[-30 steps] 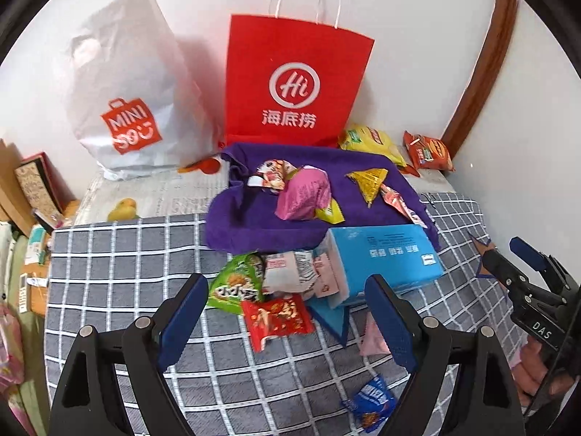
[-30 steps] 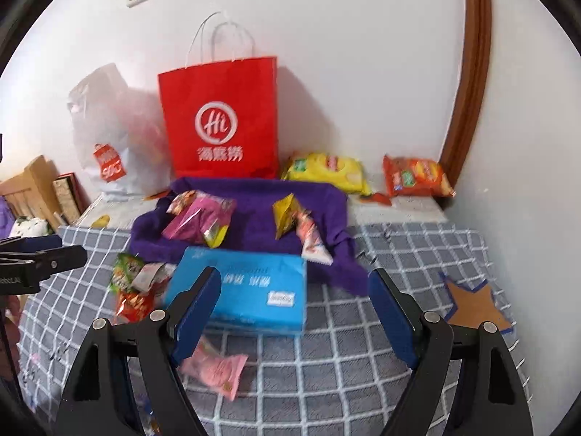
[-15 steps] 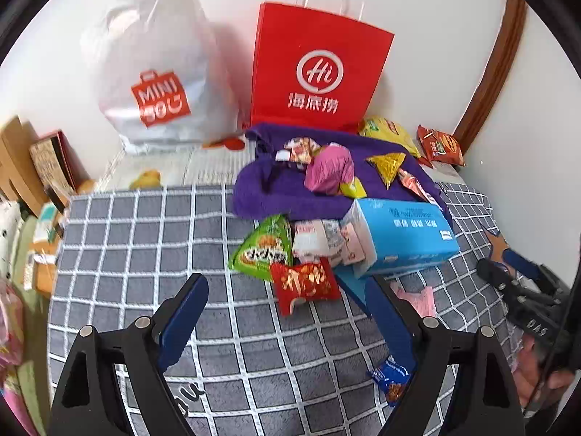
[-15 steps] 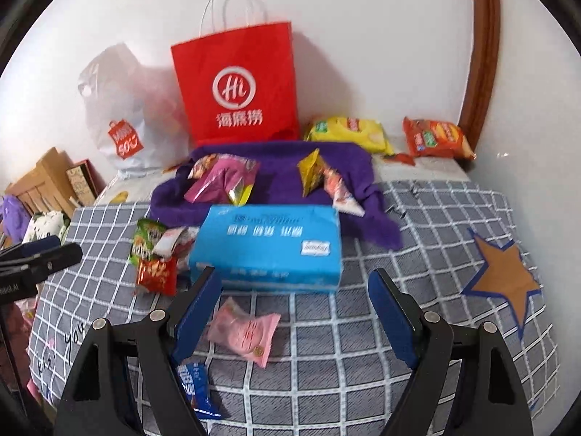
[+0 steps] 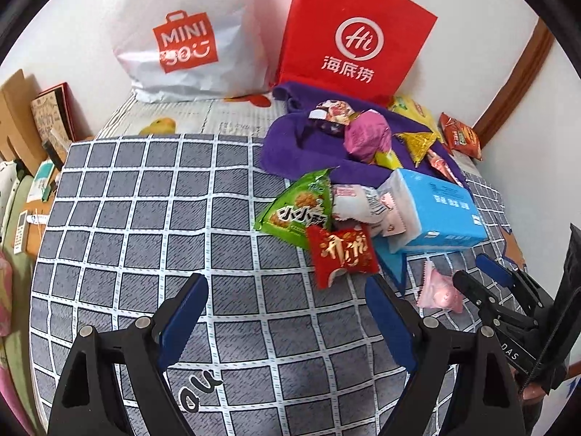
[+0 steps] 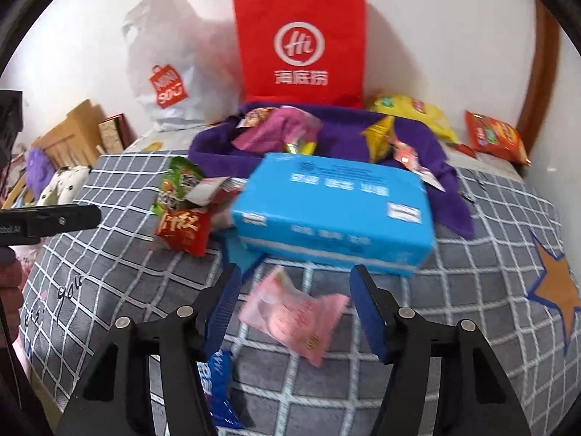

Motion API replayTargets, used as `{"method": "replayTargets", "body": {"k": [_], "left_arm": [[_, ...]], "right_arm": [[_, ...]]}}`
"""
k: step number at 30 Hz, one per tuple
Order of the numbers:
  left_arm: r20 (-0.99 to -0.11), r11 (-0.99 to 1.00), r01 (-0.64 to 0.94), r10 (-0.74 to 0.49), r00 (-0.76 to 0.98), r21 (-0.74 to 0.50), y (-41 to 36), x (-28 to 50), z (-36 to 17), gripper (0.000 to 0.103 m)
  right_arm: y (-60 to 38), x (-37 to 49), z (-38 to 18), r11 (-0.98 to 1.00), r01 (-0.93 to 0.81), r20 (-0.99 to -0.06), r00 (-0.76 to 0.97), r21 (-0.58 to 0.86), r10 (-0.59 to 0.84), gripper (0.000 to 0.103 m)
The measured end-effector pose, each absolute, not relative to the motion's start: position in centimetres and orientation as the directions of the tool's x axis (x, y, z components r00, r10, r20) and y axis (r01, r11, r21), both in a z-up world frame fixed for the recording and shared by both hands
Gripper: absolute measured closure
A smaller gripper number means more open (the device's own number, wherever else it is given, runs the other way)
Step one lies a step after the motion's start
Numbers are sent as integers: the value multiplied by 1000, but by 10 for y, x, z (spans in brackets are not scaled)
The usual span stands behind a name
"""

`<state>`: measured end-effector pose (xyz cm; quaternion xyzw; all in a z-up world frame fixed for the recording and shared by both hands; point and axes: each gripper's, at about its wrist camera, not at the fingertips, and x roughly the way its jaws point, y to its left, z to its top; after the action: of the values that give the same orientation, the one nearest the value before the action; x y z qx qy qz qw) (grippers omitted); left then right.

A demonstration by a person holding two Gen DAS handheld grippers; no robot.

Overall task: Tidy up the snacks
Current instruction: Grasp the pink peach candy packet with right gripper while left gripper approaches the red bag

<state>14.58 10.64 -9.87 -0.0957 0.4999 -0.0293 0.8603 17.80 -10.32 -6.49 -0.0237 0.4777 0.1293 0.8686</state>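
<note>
Left gripper point(image 5: 287, 312): jaws wide apart, nothing between them, above the bare checked cover point(image 5: 145, 218) near its front edge.
Right gripper point(image 6: 295, 303): jaws have just been closing; the pink packet point(image 6: 294, 314) lies between them, pads not touching it.
Blue box point(image 6: 334, 210): middle of the cover, just behind the pink packet.
Red packet point(image 5: 341, 254) and green packet point(image 5: 297, 210): left of the box, touching each other.
Purple cloth point(image 5: 290, 145): far edge, with more snacks on it.

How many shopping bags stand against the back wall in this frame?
2: a white plastic bag on the left and a red paper bag right of it, behind the purple cloth. Others could sit outside the view.
</note>
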Motion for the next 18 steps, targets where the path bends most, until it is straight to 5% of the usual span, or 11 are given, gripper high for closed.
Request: {"method": "replayTargets", "body": {"k": [18], "left_arm": [[-868, 978, -28, -172, 465, -208, 108, 143, -111, 16]], "right_arm": [[-102, 175, -98, 939, -319, -902, 356, 128, 244, 41]]}}
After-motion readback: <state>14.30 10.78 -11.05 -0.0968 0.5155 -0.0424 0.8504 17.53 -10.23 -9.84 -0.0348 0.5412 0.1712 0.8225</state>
